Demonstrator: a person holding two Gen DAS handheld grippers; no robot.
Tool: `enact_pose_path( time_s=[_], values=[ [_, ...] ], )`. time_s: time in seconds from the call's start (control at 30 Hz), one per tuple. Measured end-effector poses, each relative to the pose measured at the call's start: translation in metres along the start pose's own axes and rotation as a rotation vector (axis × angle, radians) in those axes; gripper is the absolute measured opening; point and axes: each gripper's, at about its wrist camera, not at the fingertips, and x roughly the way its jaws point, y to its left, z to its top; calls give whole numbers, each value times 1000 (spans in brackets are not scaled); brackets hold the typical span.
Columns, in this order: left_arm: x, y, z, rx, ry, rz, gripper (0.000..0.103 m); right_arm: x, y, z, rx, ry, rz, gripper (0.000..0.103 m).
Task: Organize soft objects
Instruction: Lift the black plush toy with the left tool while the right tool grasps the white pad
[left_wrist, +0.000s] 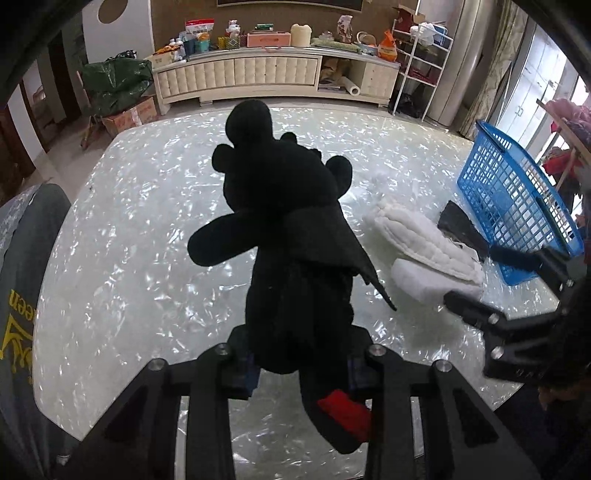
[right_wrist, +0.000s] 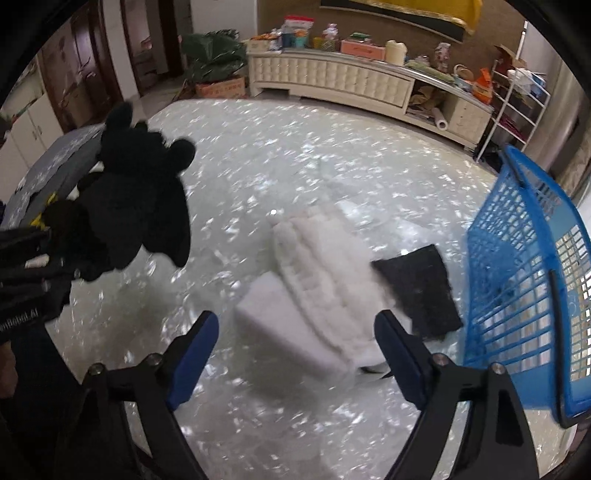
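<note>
A black plush toy with wings and a red patch near its tail hangs above the table, with my left gripper shut on its lower body. The toy also appears at the left of the right wrist view, lifted off the table. My right gripper is open, its blue pads on either side of a white foam block and a white fluffy cloth. Beside the cloth lies a black scouring pad. A blue plastic basket stands at the right.
The glossy marbled white table carries everything. A person's grey sleeve is at its left edge. Beyond the table stand a cluttered cream cabinet, a white wire rack and a green bag.
</note>
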Motion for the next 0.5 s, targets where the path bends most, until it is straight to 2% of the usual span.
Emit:
enact_pose_path(
  time_s=[0.1, 0.27, 0.43, 0.5],
  values=[
    [-2, 3, -4, 2, 0, -11, 31, 5, 13, -3, -34, 7, -11, 77],
    [-3, 13, -9, -18, -3, -9, 32, 18, 37, -8, -168, 26, -103, 66],
    [3, 22, -12, -34, 12, -3, 32, 32, 45, -10, -230, 43, -140, 48],
    [5, 26, -13, -41, 18, -3, 32, 38, 45, -10, -237, 51, -136, 30]
  ],
)
